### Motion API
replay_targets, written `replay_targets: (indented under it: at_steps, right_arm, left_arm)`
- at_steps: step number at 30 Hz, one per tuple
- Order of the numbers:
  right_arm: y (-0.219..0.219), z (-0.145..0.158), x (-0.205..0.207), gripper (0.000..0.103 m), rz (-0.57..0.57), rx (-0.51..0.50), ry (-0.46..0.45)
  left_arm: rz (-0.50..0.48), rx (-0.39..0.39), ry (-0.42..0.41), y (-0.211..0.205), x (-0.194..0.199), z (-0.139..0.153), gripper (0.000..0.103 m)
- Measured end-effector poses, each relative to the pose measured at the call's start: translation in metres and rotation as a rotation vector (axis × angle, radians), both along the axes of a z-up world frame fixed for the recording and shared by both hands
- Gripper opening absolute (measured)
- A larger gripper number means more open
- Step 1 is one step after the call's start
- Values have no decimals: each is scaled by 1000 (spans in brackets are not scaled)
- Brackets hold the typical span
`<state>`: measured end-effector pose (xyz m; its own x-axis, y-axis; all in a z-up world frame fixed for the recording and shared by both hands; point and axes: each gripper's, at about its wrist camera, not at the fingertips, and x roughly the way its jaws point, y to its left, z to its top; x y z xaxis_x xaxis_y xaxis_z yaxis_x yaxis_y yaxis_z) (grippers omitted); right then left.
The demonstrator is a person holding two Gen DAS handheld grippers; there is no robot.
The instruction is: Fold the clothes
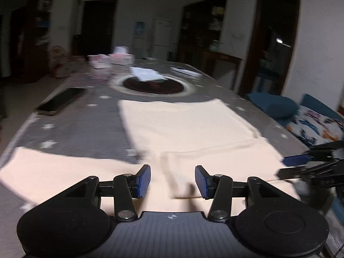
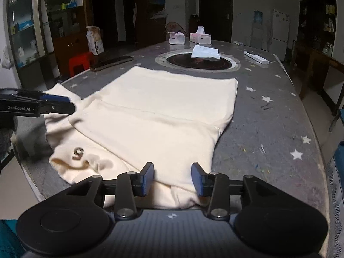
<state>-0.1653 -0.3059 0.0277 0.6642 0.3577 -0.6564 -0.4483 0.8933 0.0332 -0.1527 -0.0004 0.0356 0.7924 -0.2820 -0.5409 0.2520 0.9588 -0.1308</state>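
Note:
A cream long-sleeved top (image 2: 154, 111) lies spread on the grey star-patterned table (image 2: 268, 129), with one sleeve folded across its body. It also shows in the left wrist view (image 1: 182, 129), with a sleeve reaching left (image 1: 53, 167). My left gripper (image 1: 173, 181) is open, just above the cloth near its near edge, holding nothing. My right gripper (image 2: 173, 179) is open over the garment's near edge, jaws apart with cloth below them. Each gripper shows in the other's view: the right (image 1: 301, 165), the left (image 2: 60, 105).
A round dark hotplate (image 2: 198, 63) with a white tissue (image 2: 205, 52) sits mid-table. Tissue boxes (image 2: 200, 37) stand at the far end. A dark flat bar (image 2: 111, 62) lies at the left, a white strip (image 2: 257, 57) at the right. A red stool (image 2: 79, 63) stands beside the table.

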Motion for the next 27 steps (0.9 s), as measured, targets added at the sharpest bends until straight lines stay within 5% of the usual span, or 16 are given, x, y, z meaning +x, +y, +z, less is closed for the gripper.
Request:
replay_targets:
  at_steps: [15,24,27]
  right_arm:
    - [23,9,12,46,55,21,-10]
    - [26,7,16,47,49,22,-4]
    - [25,7,16,47,49,26,-6]
  left_arm:
    - [563,111,7,121,28,-9,50]
    - [618,85,54,142,36,-27,48]
    - [607,79,47,142,37,-26,29]
